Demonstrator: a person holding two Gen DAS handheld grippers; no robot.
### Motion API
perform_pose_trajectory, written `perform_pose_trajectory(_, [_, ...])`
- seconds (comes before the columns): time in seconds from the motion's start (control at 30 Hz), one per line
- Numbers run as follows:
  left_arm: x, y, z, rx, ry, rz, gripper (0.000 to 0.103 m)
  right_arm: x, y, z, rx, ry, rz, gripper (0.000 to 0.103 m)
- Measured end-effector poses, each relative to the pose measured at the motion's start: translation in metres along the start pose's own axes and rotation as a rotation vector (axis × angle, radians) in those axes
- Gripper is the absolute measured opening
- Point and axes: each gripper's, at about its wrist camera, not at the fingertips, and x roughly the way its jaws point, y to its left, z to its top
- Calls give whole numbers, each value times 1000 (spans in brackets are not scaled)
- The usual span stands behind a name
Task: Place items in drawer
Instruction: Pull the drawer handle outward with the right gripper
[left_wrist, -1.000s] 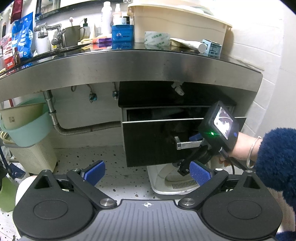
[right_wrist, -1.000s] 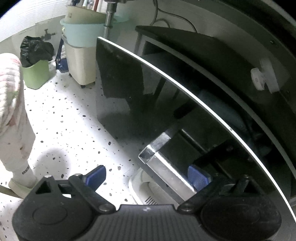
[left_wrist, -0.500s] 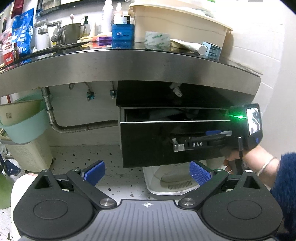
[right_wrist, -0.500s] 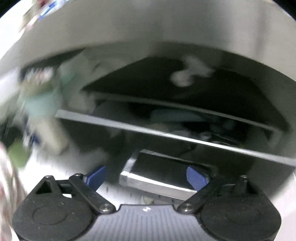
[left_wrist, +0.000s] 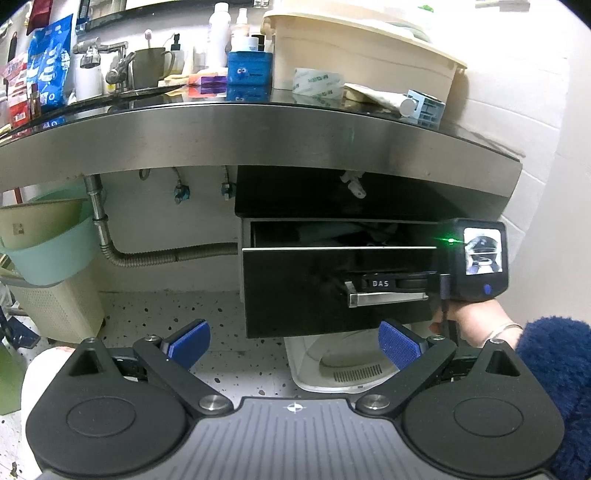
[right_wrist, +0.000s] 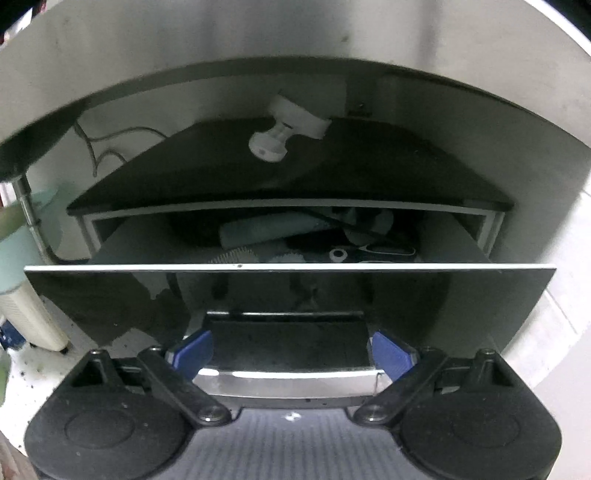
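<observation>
A black glossy drawer (left_wrist: 295, 291) under the steel counter stands partly pulled out; its metal handle (left_wrist: 388, 298) faces me. In the right wrist view the drawer front (right_wrist: 110, 295) fills the middle, with several items inside (right_wrist: 266, 230), among them a pale roll and a brush. My right gripper (right_wrist: 291, 350) is open, its blue pads on either side of the handle (right_wrist: 288, 380), not closed on it. It also shows in the left wrist view (left_wrist: 406, 284) at the handle. My left gripper (left_wrist: 293, 341) is open and empty, held back from the drawer above the floor.
The counter top (left_wrist: 258, 125) carries a beige tub (left_wrist: 362, 62), a tape roll (left_wrist: 317, 83), a blue box (left_wrist: 249, 70), bottles and a tap. Stacked basins (left_wrist: 48, 240) and a drain hose (left_wrist: 166, 256) are at left. A white appliance (left_wrist: 347, 365) stands on the speckled floor under the drawer.
The right gripper swung from a slanted side-on pose to level and square at the drawer handle. The drawer looks slightly further out. The left gripper barely moved.
</observation>
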Motion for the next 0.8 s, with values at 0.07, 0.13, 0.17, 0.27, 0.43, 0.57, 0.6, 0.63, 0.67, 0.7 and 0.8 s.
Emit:
perform_pose_trajectory(0.07, [-1,-1,0,9,-3,-1,99,5,2,0,3,13,-3,93])
perform_pose_trajectory(0.13, [-2,-3,0,18,-7,0,99,8,4,-1,11,21,-7,93])
perform_pose_trajectory(0.17, [-2,-3,0,18,-9,1,99,10,5,-1,11,24,-12,93])
perform_pose_trajectory(0.27, [-2,-2,0,17,-11,2,99,15,9,-4,0,33,-20,93])
perform_pose_trajectory(0.43, [-1,-1,-1,9,-6,0,99,20,11,-3,8,49,-35,94])
perform_pose_trajectory(0.57, [-2,-2,-1,9,-9,0,99,23,9,-3,9,54,-30,98])
perform_pose_trajectory(0.6, [-2,-2,-1,8,-8,-1,99,24,9,-4,9,52,-26,98])
perform_pose_trajectory(0.63, [-2,-2,-1,7,-6,-3,99,24,9,-4,9,49,-22,98])
perform_pose_trajectory(0.67, [-2,-1,-1,6,-6,-4,99,24,8,-5,9,45,-19,98])
perform_pose_trajectory(0.7, [-2,-2,-2,7,-6,-3,99,24,8,-6,8,40,-16,98])
perform_pose_trajectory(0.8, [-3,-1,-1,6,-9,-4,99,24,7,-8,6,27,-8,98])
